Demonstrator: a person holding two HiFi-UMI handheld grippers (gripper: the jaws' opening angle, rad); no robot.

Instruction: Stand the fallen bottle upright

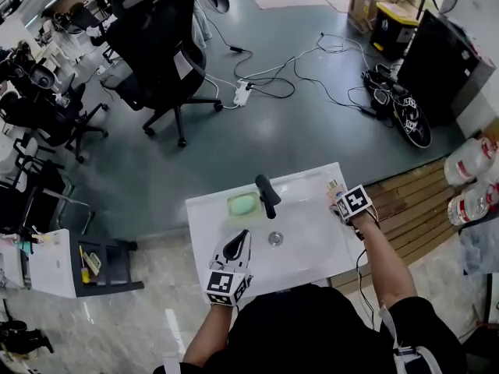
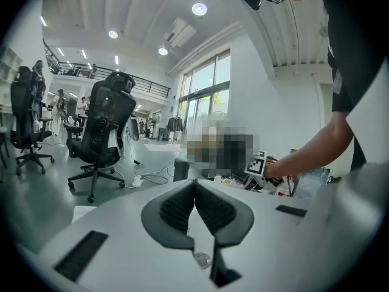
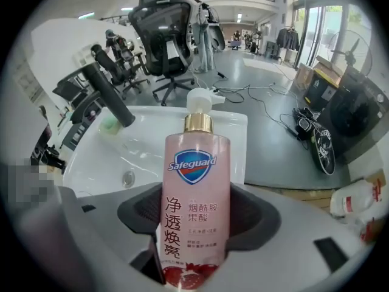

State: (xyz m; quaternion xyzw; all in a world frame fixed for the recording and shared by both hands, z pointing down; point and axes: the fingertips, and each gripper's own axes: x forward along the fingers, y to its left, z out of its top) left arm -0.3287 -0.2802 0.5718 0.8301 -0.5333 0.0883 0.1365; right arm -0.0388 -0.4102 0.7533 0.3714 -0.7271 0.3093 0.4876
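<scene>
1 bottle (image 3: 196, 193) clamped in right gripper (image 3: 197, 222) | left gripper (image 2: 194, 186) pressed together, empty | 1 sink (image 1: 209, 211)

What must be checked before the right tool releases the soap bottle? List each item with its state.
1. Right tool grips the bottle: ok. Its pads press both sides.
2. Bottle upright: cannot tell. The pump cap shows uppermost in the right gripper view, but the true tilt is unclear.
3. Bottle's base resting on the sink: cannot tell. The base is hidden below the tool.
4. Faucet clear of the bottle: ok. It stands apart, to the bottle's left in the head view.
5. Left tool out of the way: ok. It is shut and empty, over the sink's front.
</scene>
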